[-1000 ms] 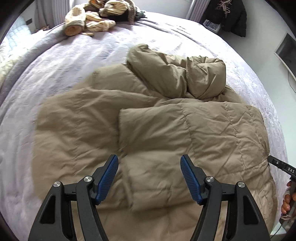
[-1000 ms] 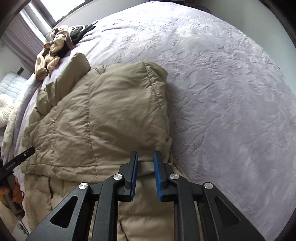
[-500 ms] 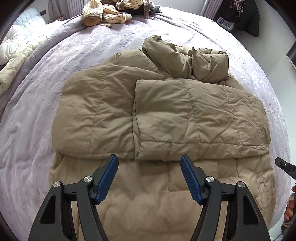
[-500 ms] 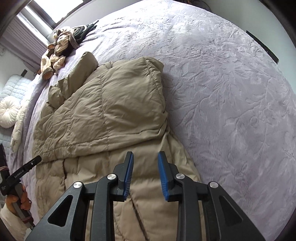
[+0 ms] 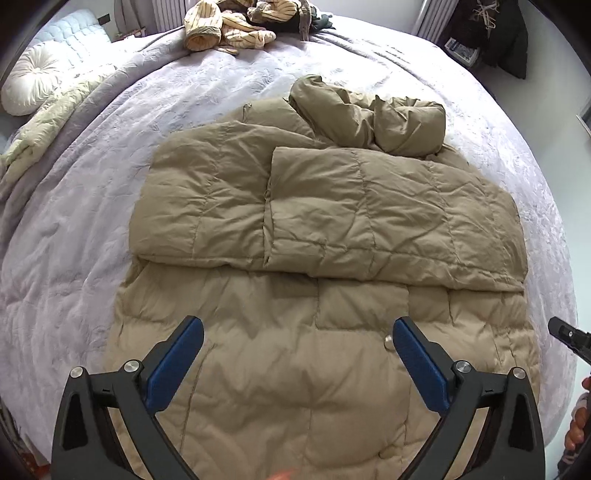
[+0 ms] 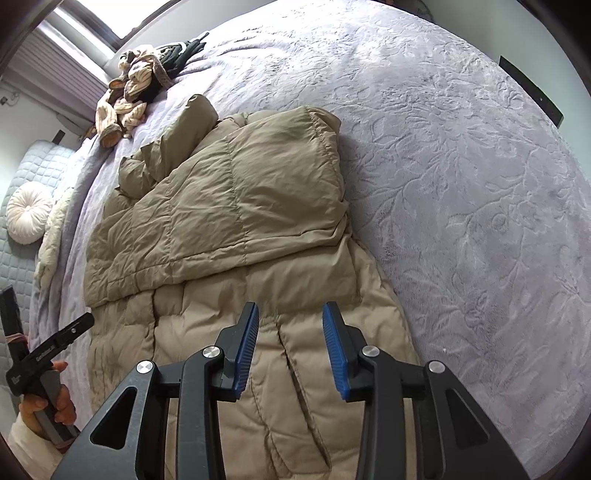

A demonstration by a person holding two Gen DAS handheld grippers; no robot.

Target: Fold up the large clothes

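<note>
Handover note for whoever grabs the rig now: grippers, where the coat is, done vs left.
Left gripper: open, empty, above the coat's lower half.
Right gripper: open, empty, over the coat's right lower part near its edge.
Tan puffer coat: spread flat on the lavender bedspread, hood bunched at the far end.
Done: both sleeves lie folded across the chest, meeting near the middle.
Left: probably grip the near hem with both grippers and fold the lower half up over the sleeves, then tidy the hood.
Pile of striped clothes at the far side, untouched.
</note>
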